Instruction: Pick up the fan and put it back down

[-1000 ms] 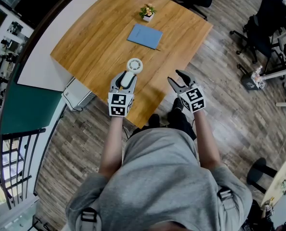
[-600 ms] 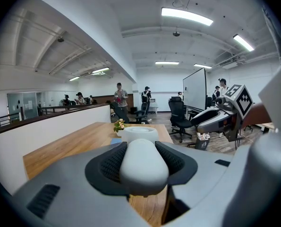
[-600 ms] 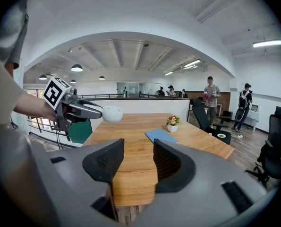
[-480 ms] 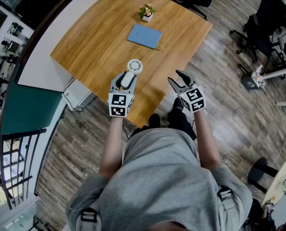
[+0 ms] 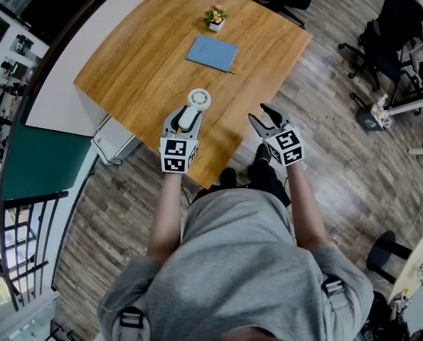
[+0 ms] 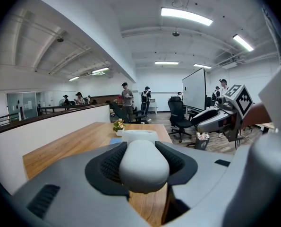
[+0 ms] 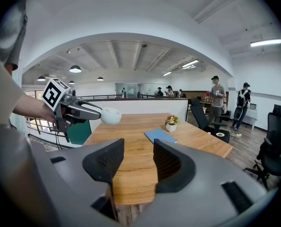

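Fan [image 5: 197, 99] aloft just above the wood surface [image 5: 133, 69] near its front edge, the left gripper [image 5: 186, 115] clamped on its handle. The one fan's long axis runs away from the person, round head leading toward the single blue notebook [image 5: 211, 53], with bare wood between them. One potted plant [image 5: 215, 18] stands beyond the notebook, well apart. The right gripper [image 5: 262, 117] hangs alongside off the surface's edge, over the floor, jaws apart and empty.
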`<move>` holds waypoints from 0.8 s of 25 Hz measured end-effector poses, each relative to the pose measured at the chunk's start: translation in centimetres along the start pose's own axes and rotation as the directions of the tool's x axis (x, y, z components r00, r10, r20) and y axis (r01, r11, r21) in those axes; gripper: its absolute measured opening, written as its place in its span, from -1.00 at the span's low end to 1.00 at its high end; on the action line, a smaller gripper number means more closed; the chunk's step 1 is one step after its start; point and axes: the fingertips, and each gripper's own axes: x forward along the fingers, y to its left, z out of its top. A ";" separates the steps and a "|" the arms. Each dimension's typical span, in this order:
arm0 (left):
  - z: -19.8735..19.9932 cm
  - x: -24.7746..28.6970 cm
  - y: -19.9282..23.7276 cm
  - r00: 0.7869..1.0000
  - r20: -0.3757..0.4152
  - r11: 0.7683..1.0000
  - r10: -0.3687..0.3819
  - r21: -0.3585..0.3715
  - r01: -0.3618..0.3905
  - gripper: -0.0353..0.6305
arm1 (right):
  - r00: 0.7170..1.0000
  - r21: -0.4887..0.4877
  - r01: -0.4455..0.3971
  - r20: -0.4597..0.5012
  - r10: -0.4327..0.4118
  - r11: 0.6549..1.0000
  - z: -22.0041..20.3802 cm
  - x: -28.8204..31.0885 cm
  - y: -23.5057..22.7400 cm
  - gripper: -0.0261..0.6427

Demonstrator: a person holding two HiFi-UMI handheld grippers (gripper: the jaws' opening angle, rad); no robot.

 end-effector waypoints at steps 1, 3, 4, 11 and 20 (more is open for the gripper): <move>0.0 0.0 -0.1 1.000 0.000 1.000 -0.001 0.000 0.001 -0.29 | 1.000 0.000 0.001 0.000 -0.001 1.000 0.0 -0.1 0.0 -0.32; -0.1 0.0 -0.2 1.000 0.000 1.000 -0.004 0.000 0.004 -0.29 | 1.000 0.001 0.004 -0.001 -0.004 1.000 -0.1 -0.3 0.0 -0.32; -0.1 0.0 -0.2 1.000 -0.001 1.000 -0.005 -0.001 0.005 -0.29 | 1.000 0.002 0.005 -0.002 -0.005 1.000 -0.1 -0.3 0.0 -0.32; -1.4 0.5 -0.6 1.000 -0.021 1.000 -0.011 -0.017 0.011 -0.29 | 1.000 0.007 0.006 -0.026 -0.006 1.000 -1.1 -0.4 0.0 -0.32; -4.2 1.5 -1.0 0.997 -0.074 0.999 -0.032 -0.042 0.029 -0.29 | 0.998 0.037 0.008 -0.068 -0.006 0.999 -3.4 -0.2 0.0 -0.32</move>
